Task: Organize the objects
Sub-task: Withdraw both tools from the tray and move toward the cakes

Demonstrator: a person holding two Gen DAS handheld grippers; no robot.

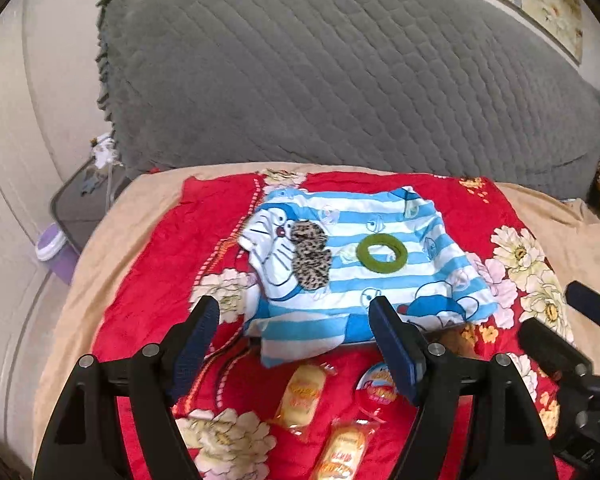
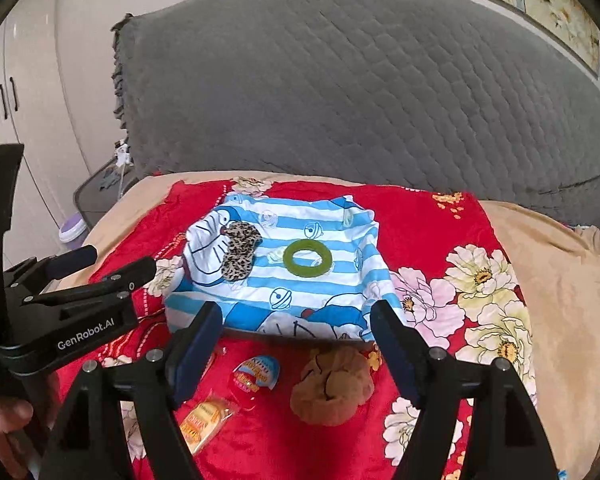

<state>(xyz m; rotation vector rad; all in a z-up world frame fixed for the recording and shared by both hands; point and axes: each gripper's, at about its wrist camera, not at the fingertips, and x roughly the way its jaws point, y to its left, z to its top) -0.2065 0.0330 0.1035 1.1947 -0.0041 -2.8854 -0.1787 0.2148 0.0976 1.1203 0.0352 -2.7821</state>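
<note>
- The left gripper [image 1: 294, 316] and the right gripper [image 2: 296, 318] both hover over the near edge of the red floral blanket [image 2: 420, 216], jaws spread wide apart and holding nothing.
- The things to sort sit ahead of them: a leopard-print fabric scrunchie [image 1: 311, 254] and a green ring-shaped hair tie [image 1: 381, 252] rest on a blue-and-white striped cartoon cloth [image 1: 380, 208], well apart from each other; two yellow-wrapped snack cakes [image 1: 302, 396], a round blue-topped snack cup [image 1: 378, 384] and a brown fluffy scrunchie [image 2: 334, 386] lie on the blanket nearer the grippers.
- Risk: the striped cloth seems draped over something flat, its edge just showing, so a pinch at either hair tie could snag the fabric and drag everything askew.
- Risk: the blanket is soft and rumpled; pressing down for the thin wrappers may bunch it, letting a cake slide off the pads or get crushed.
- Risk: the grippers work close together and could knock one another reaching for the middle items.
- The right wrist view shows the brown scrunchie plainly; the left view barely catches it behind its own finger. The left view shows both snack cakes, while the right shows only one clearly.
</note>
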